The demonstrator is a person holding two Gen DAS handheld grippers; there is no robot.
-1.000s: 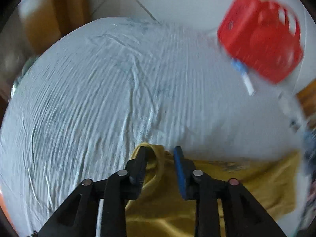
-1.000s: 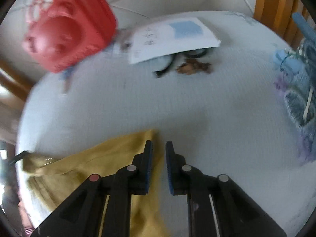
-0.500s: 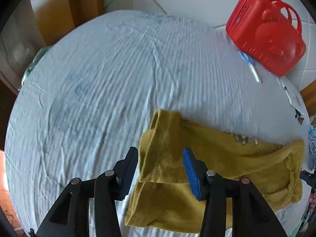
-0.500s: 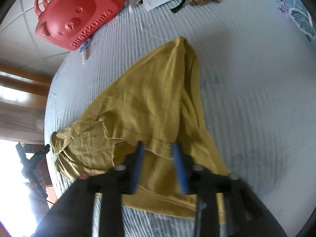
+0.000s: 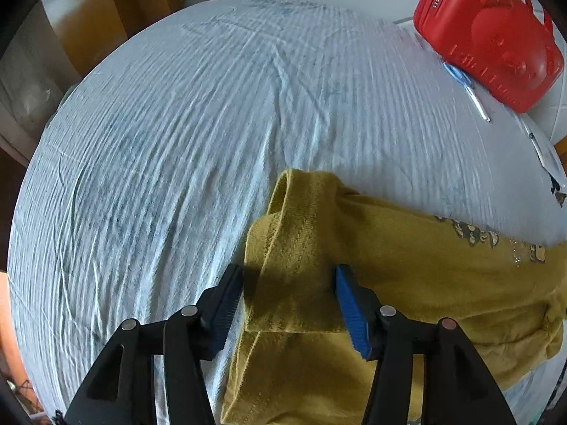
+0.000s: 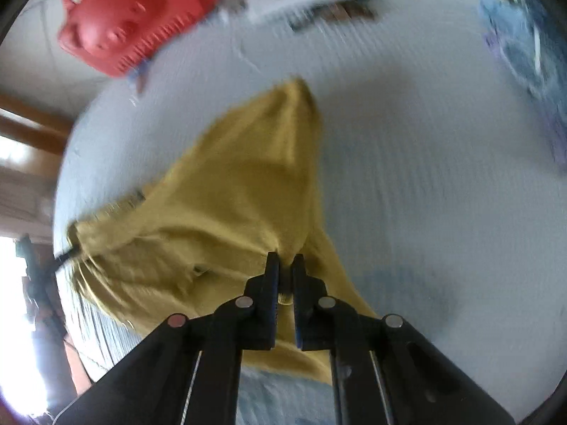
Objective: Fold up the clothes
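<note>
Yellow shirt (image 6: 226, 191) cloth is pinched in the right gripper (image 6: 285, 265) jaws while the left gripper (image 5: 288, 290) jaws gape wide astride a folded sleeve, so the fold could be dragged crooked.

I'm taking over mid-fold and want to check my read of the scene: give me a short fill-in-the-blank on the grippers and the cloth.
1. The right hand-held gripper is ____ on the mustard-yellow cotton shirt.
2. The left hand-held gripper is ____, its fingers either side of a shirt fold.
3. The shirt lies on a pale ____ wrinkled sheet.
4. The plastic bear-face case is ____.

Missing words: shut; open; blue; red
</note>
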